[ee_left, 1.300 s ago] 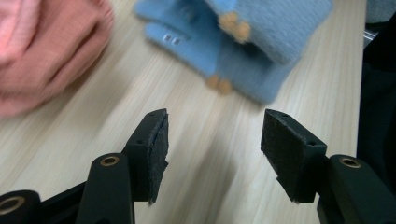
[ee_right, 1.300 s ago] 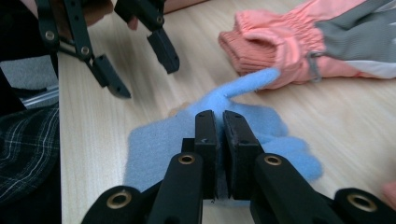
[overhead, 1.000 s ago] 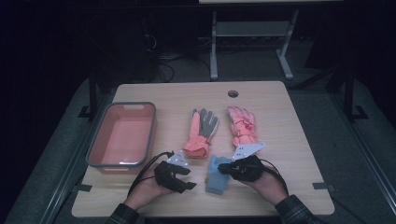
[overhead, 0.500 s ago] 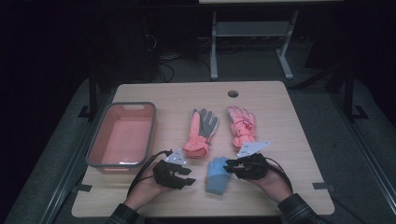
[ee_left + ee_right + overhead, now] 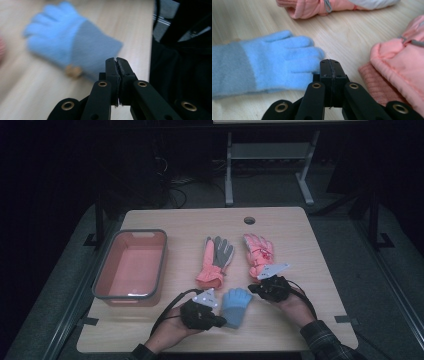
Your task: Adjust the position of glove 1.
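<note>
Left black two-jaw gripper (image 5: pixel 218 321) low in the middle of the high view, held in a hand, jaws pressed flat together with nothing between, just closed from half open. In the left gripper view, tips (image 5: pixel 116 60) shut tight, just in front of the grey cuff edge.

Right black two-jaw gripper (image 5: pixel 253 289) a bit higher and to the right, also shut with nothing in it. In the right gripper view, tips (image 5: pixel 330 62) right by the glove fingers.

Between the two grippers, a soft, fuzzy light blue glove (image 5: pixel 236 305). Fingers up, toward the top of the frame. Grey-blue cuff at the bottom. Small tan tag near the cuff in the left gripper view, all blurry there. Flat on the pale wooden table (image 5: pixel 320 255), near its lower edge.

Farther up, a pink and grey padded glove (image 5: pixel 216 261) in the middle, and a pink puffy glove (image 5: pixel 258 253) to its right. Far left, a pink plastic tub with a grey rim (image 5: pixel 131 266).

Compared with a second ago: left gripper closer to the blue glove. Right gripper a little lower in the frame. Blue glove about in the same spot. Pink gloves and tub not moved.
</note>
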The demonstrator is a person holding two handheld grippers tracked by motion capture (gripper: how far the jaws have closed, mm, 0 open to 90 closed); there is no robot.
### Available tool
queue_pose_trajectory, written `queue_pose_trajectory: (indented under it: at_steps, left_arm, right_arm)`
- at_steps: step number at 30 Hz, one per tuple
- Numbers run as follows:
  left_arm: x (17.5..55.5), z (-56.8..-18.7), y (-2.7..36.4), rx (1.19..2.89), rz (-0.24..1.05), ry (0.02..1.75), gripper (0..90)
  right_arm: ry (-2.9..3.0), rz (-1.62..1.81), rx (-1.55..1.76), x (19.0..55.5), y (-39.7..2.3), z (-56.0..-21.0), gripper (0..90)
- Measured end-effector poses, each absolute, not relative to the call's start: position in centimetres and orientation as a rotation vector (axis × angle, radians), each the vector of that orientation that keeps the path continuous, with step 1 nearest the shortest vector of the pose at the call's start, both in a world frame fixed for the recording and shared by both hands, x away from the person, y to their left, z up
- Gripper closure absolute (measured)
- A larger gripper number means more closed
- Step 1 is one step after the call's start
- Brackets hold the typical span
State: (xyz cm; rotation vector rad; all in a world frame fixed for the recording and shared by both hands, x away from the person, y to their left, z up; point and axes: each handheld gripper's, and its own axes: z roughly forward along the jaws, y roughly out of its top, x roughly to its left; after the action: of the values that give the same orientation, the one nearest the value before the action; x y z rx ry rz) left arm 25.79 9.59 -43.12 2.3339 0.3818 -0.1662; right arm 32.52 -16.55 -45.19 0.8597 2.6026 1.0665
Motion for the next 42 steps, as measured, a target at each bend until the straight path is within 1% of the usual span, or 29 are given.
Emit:
queue_pose_trajectory:
  at_steps: [4,8,14,23,27,29,31,32,33,34,36,38,39,41,42]
  left_arm:
    - [25.5,-44.2,8.0,2.376,-0.184,0.343,87.8]
    - [25.8,-45.1,7.7,2.421,-0.164,0.359,87.8]
    - [26.7,-45.2,9.0,2.421,-0.122,0.428,87.7]
    - [28.6,-44.9,11.6,2.414,-0.019,0.538,87.5]
    - [29.0,-44.1,12.9,2.400,0.005,0.560,85.7]
    - [28.8,-43.4,13.1,2.362,-0.002,0.585,83.4]
    - [28.8,-42.4,13.2,2.342,0.007,0.583,80.9]
    - [28.7,-42.0,13.0,2.313,0.012,0.593,73.7]
    - [28.8,-41.7,12.8,2.310,0.024,0.586,73.7]
    - [28.8,-41.4,12.3,2.300,0.041,0.595,68.5]
    - [29.2,-41.4,11.4,2.308,0.044,0.595,59.7]
    - [29.6,-41.5,10.6,2.315,0.051,0.600,48.7]
    - [29.8,-41.7,10.0,2.314,0.048,0.616,46.7]
    - [30.0,-41.9,9.2,2.337,0.072,0.620,39.6]
    - [30.2,-42.0,8.8,2.340,0.082,0.620,38.0]
  right_arm:
    - [2.619,1.068,0.861,32.7,-16.6,-45.4,89.6]
    - [2.630,1.062,0.846,32.5,-16.4,-45.4,89.5]
    - [2.643,1.081,0.833,32.4,-16.4,-45.4,88.5]
    - [2.682,1.070,0.804,32.2,-16.0,-45.8,88.5]
    - [2.687,1.065,0.799,31.9,-15.7,-45.7,88.5]
    - [2.668,1.089,0.809,31.9,-16.0,-45.5,86.1]
    - [2.656,1.104,0.811,32.0,-16.4,-45.3,82.8]
    - [2.642,1.130,0.840,31.8,-16.8,-45.1,75.9]
    - [2.642,1.130,0.840,31.8,-16.8,-45.1,75.9]
    - [2.632,1.135,0.846,31.8,-17.1,-45.0,70.1]
    - [2.615,1.138,0.861,31.5,-17.6,-44.9,63.0]
    - [2.598,1.136,0.873,31.2,-18.2,-45.0,50.2]
    - [2.598,1.136,0.881,31.2,-18.4,-45.0,48.0]
    - [2.587,1.106,0.894,30.7,-19.1,-45.2,39.3]
    - [2.584,1.096,0.898,30.7,-19.4,-45.3,37.2]
